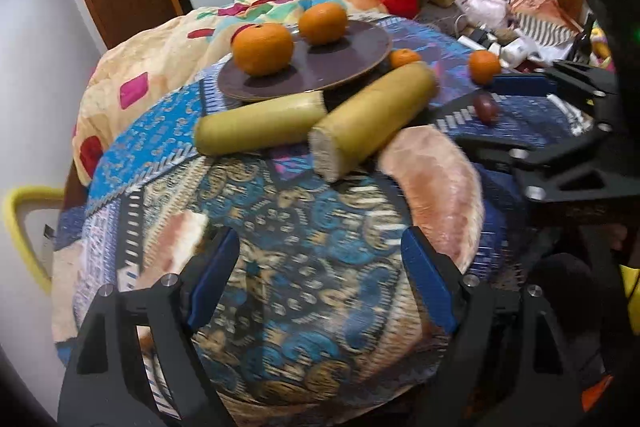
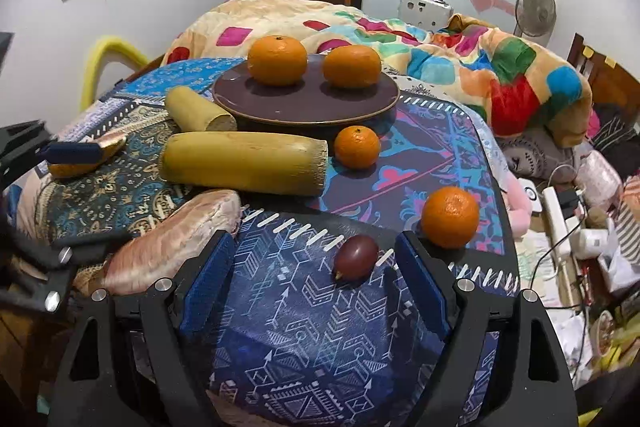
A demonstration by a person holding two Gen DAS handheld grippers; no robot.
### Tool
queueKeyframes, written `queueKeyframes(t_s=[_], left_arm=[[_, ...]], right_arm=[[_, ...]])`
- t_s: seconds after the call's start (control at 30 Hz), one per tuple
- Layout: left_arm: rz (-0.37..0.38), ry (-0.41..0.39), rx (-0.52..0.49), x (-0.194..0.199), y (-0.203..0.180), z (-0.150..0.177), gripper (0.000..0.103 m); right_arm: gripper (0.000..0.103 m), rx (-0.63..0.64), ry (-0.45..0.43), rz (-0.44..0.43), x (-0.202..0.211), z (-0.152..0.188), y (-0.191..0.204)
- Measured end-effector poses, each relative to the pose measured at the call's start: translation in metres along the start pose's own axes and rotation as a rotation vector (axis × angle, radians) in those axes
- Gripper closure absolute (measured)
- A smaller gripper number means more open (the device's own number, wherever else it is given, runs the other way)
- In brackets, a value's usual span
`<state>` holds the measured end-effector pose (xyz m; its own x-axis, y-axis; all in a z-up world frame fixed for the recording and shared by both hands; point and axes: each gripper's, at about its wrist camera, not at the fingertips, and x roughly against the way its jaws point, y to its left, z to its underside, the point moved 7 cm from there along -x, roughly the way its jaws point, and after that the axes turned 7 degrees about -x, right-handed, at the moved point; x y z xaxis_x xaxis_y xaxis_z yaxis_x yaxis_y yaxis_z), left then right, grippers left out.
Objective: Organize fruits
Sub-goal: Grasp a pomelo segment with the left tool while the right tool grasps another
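A dark plate holds two large oranges. In front of it lie two yellow cut stalks, a small orange, a bigger orange and a red grape. My right gripper is open, and the grape lies loose between its fingers, nearer the right one. My left gripper is open over the patterned cloth, holding nothing. A pink fruit slice lies just past its right finger and another slice lies outside its left finger.
The fruits rest on a rounded cushion under a blue patterned cloth, which drops off on all sides. A bed with a colourful blanket lies behind. Cluttered cables and boxes sit to the right. A yellow chair back stands at the left.
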<state>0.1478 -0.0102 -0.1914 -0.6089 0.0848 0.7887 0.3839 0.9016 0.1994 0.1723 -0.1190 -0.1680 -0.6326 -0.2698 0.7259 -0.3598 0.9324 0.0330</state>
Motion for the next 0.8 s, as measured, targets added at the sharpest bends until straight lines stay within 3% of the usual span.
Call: queueKeyframes(t_s=[0.07, 0.27, 0.43, 0.6, 0.8], left_arm=[[0.033, -0.006, 0.021, 0.000, -0.007, 0.001, 0.019], [0.021, -0.045, 0.073, 0.015, 0.001, 0.001, 0.020], [-0.053, -0.086, 0.127, 0.038, 0.039, 0.008, 0.019], [-0.126, -0.075, 0.205, 0.044, 0.083, 0.029, 0.019], [-0.125, -0.029, 0.251, 0.024, 0.114, 0.047, 0.019]], right_arm=[[0.023, 0.011, -0.001, 0.020, 0.000, -0.001, 0.000], [0.022, -0.015, -0.004, 0.001, 0.011, -0.004, -0.002], [0.022, -0.025, -0.027, -0.050, 0.026, -0.006, 0.013], [0.022, -0.034, -0.024, -0.100, 0.023, -0.005, 0.036], [0.022, -0.051, 0.020, -0.123, 0.003, 0.004, 0.050]])
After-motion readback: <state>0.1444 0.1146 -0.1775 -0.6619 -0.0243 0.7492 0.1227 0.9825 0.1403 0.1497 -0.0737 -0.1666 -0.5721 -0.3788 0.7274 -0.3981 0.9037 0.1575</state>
